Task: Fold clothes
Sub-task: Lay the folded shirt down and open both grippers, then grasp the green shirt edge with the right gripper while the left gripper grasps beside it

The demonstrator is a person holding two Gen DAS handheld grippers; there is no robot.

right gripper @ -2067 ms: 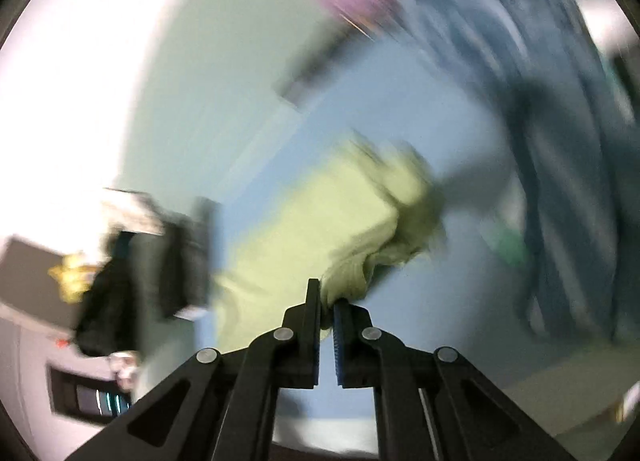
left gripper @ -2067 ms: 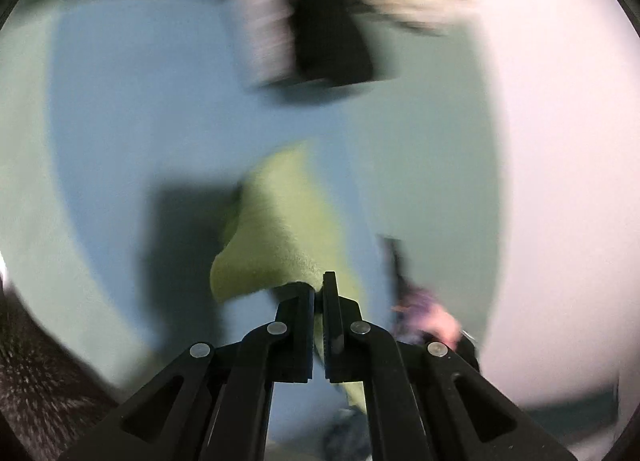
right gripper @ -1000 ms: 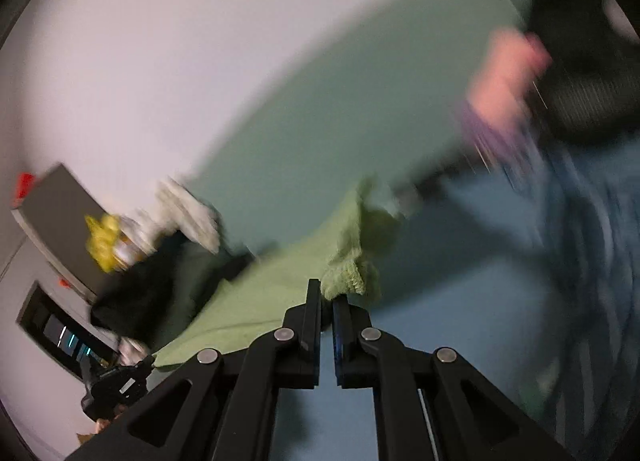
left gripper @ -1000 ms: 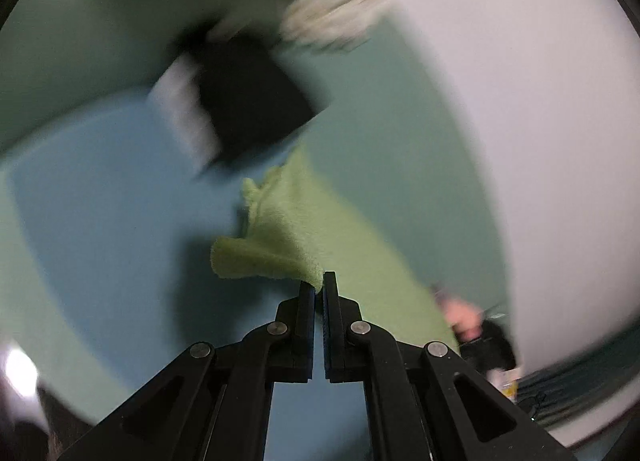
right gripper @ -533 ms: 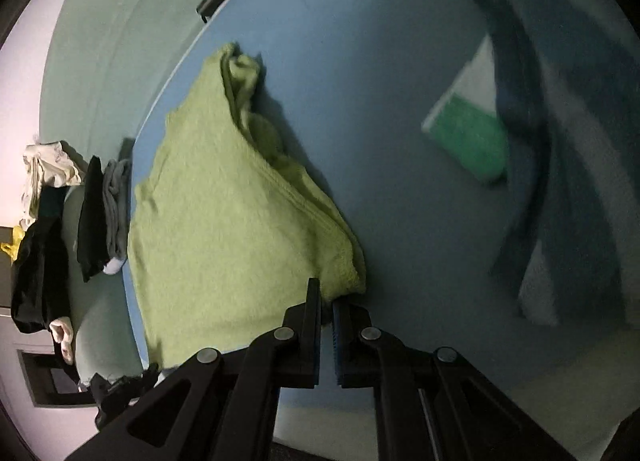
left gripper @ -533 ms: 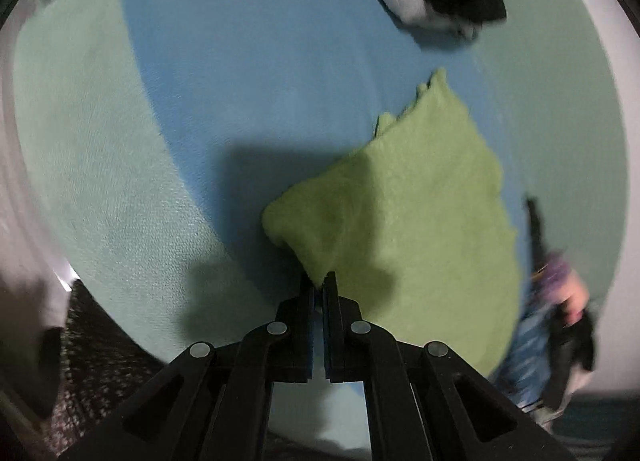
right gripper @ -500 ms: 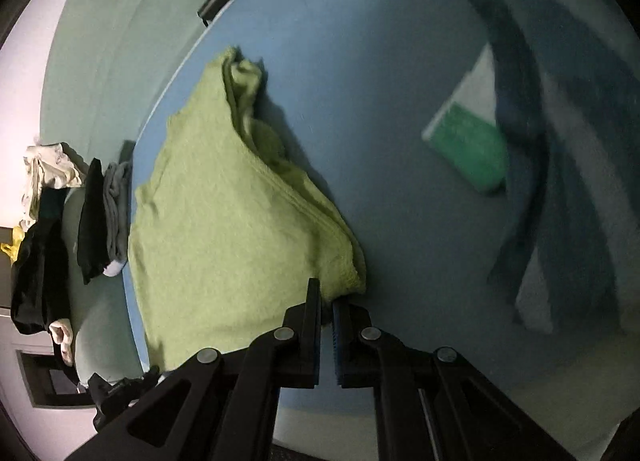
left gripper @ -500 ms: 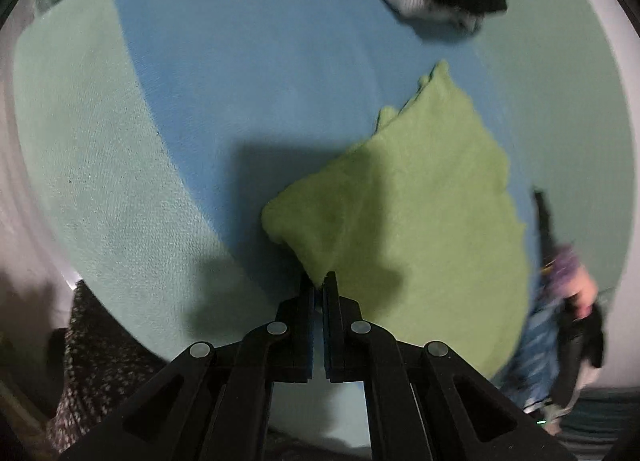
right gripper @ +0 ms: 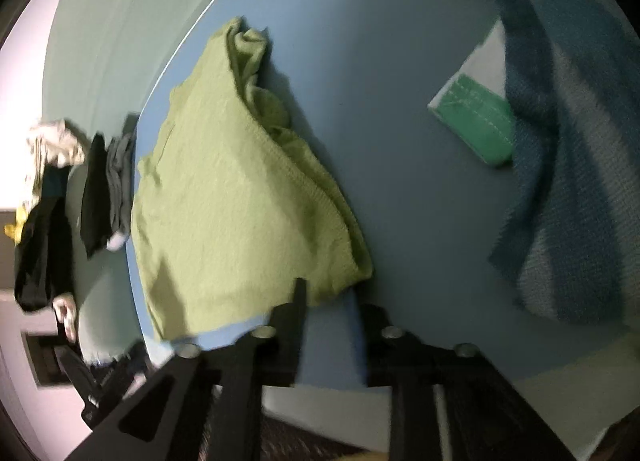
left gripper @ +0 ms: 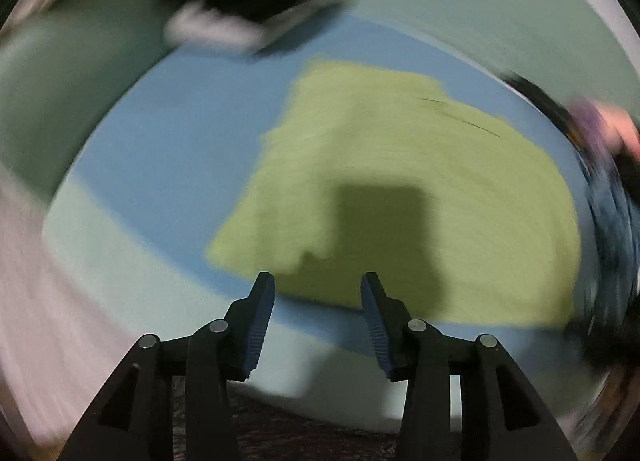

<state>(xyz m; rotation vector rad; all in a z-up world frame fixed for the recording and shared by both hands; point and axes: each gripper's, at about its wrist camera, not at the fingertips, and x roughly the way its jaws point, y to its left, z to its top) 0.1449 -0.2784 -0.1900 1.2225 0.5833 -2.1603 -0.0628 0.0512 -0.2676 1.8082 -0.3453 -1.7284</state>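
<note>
Green cloth (right gripper: pixel 224 197) folded on blue mat (right gripper: pixel 400 141), left gripper (left gripper: pixel 317 289) jaws wide, empty, cloth at 12 o'clock, right gripper (right gripper: pixel 332 297) jaws wide, empty, cloth at 11 o'clock, dark clothes pile (right gripper: pixel 100 197) at 9 o'clock.

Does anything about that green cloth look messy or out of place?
Yes. The green cloth lies folded on the blue mat, but its far end is bunched into a crumpled wad and the right edge shows uneven layers. Both tools, left and right, are open and clear of it.
</note>
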